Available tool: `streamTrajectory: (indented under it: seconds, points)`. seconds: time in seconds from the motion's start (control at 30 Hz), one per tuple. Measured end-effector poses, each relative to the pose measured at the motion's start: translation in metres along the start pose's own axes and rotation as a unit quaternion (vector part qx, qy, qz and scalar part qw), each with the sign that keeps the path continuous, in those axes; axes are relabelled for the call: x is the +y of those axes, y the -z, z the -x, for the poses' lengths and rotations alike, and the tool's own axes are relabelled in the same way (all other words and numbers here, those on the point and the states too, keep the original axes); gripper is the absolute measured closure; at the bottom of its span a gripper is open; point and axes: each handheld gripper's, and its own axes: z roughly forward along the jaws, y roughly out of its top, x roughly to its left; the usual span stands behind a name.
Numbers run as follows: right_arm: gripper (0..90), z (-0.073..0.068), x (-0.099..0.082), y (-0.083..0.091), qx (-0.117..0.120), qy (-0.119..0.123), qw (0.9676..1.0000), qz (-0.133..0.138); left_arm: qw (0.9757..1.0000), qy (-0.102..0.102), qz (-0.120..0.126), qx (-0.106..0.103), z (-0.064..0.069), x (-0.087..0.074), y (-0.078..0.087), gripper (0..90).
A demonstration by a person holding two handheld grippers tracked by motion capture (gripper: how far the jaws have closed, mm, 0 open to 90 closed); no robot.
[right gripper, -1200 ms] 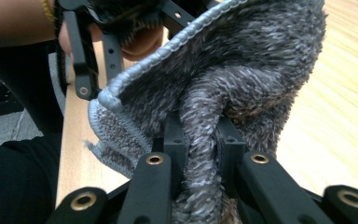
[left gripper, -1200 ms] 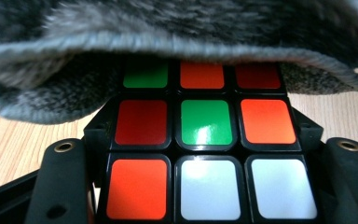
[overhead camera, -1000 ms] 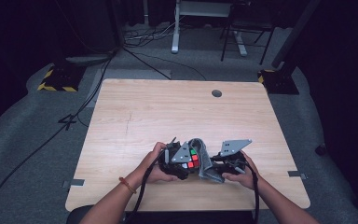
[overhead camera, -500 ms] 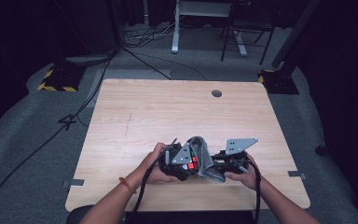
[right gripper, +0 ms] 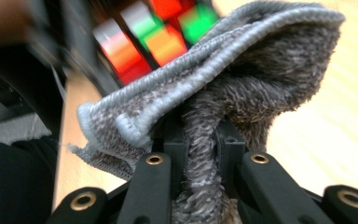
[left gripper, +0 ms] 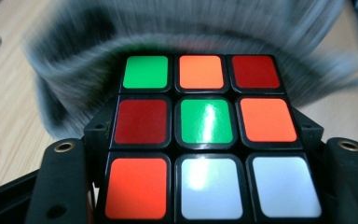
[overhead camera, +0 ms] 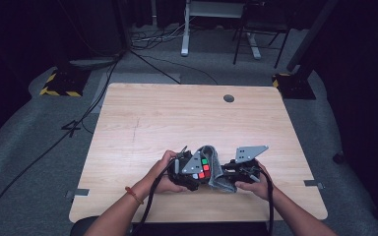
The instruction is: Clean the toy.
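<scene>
Left claw [overhead camera: 197, 173] clamped on the puzzle cube [left gripper: 204, 135], near desk [overhead camera: 142, 123] edge at 6 o'clock. Right claw [right gripper: 200, 140] pinches grey cloth [right gripper: 242, 70], which touches cube's 3 o'clock side.

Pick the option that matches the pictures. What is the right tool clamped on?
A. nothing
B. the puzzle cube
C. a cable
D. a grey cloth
D: in the right gripper view the right tool pinches a fold of the grey cloth between its jaws, while the puzzle cube sits in the left tool.
</scene>
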Motion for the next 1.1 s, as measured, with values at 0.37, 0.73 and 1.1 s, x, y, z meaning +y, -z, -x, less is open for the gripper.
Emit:
streamTrajectory:
  seconds: [0.37, 0.73, 1.1]
  points:
    - [79.5, -0.001, 0.004, 0.001, -0.018, 0.006, 0.9998, -0.011, 0.9993, 0.015, 0.033, 0.0, -0.005, 0.002, 0.008, 33.6]
    - [79.2, 0.011, -0.011, -0.016, 0.004, -0.029, 0.9982, -0.052, 0.9973, 0.007, 0.073, -0.01, -0.001, 0.007, 0.016, 33.5]
    - [79.4, 0.009, -0.005, 0.003, 0.021, -0.024, 0.9994, 0.015, 0.9999, -0.015, 0.0, 0.001, 0.0, -0.001, 0.001, 32.9]
